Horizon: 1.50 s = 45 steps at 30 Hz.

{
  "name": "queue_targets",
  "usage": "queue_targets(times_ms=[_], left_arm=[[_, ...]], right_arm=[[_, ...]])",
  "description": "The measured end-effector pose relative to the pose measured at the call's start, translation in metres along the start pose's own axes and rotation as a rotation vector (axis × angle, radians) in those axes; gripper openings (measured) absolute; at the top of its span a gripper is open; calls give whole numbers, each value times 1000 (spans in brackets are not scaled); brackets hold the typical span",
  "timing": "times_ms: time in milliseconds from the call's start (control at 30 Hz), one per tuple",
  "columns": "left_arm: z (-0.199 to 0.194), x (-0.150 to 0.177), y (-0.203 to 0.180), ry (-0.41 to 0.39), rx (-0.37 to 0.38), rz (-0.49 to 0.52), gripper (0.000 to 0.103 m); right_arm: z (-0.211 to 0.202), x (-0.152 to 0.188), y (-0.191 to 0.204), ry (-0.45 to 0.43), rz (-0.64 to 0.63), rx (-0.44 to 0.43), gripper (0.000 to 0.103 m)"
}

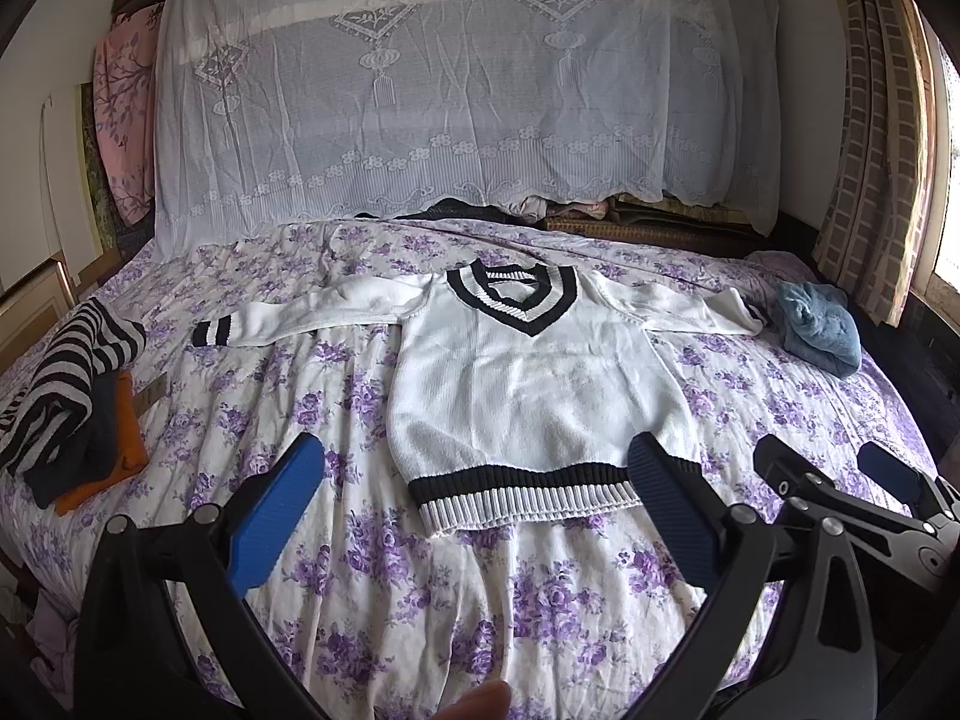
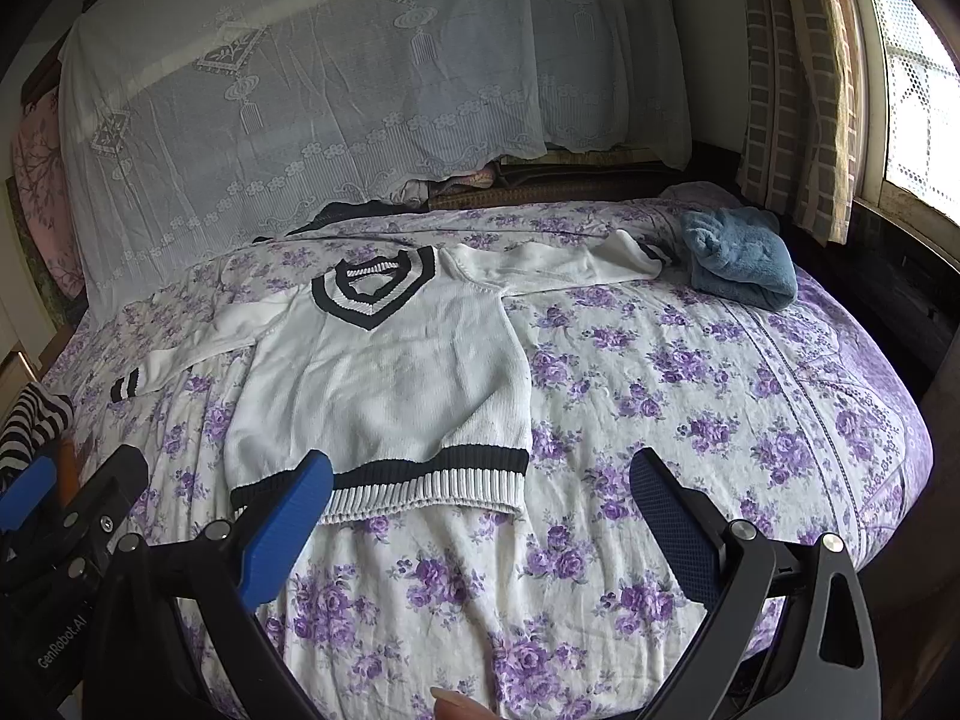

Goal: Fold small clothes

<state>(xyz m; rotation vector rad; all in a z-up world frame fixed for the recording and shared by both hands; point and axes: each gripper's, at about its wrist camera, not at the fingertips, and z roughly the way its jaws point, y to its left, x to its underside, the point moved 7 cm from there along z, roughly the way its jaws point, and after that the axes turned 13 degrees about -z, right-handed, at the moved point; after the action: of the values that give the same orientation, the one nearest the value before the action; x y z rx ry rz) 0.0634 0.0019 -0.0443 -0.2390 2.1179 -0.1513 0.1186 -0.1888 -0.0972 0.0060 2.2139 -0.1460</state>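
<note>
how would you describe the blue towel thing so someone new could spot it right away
Start at the bed with the purple floral sheet; a white knit sweater with black V-neck stripes lies spread across its middle. Follow the sweater's sleeve toward the window side to its cuff, where the crumpled fluffy blue towel sits. It is the only plain blue, plush item; the clothes on the opposite edge are striped or orange.

Striped garment (image 2: 30,426): cut off by left edge.
Items under lace cloth (image 1: 570,207): mostly hidden, unidentifiable.
</note>
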Motion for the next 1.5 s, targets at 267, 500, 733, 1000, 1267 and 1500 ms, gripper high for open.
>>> queue_targets(times_ms=[267,500,733,1000,1267,1500], left_arm=[[0,0,0,1,0,0,99],[0,0,0,3,0,-1,99],[0,0,0,4,0,-1,99],[8,27,4,10,2,-3,99],[9,37,3,18,6,-3,99],[26,35,3,49,24,14,99]], right_arm=[[0,0,0,1,0,1,100],[0,0,0,2,0,0,100],[1,1,0,3,0,1,100],[2,2,0,6,0,0,100],[3,5,0,9,-2,1,100],[22,15,4,36,-38,-40,100]])
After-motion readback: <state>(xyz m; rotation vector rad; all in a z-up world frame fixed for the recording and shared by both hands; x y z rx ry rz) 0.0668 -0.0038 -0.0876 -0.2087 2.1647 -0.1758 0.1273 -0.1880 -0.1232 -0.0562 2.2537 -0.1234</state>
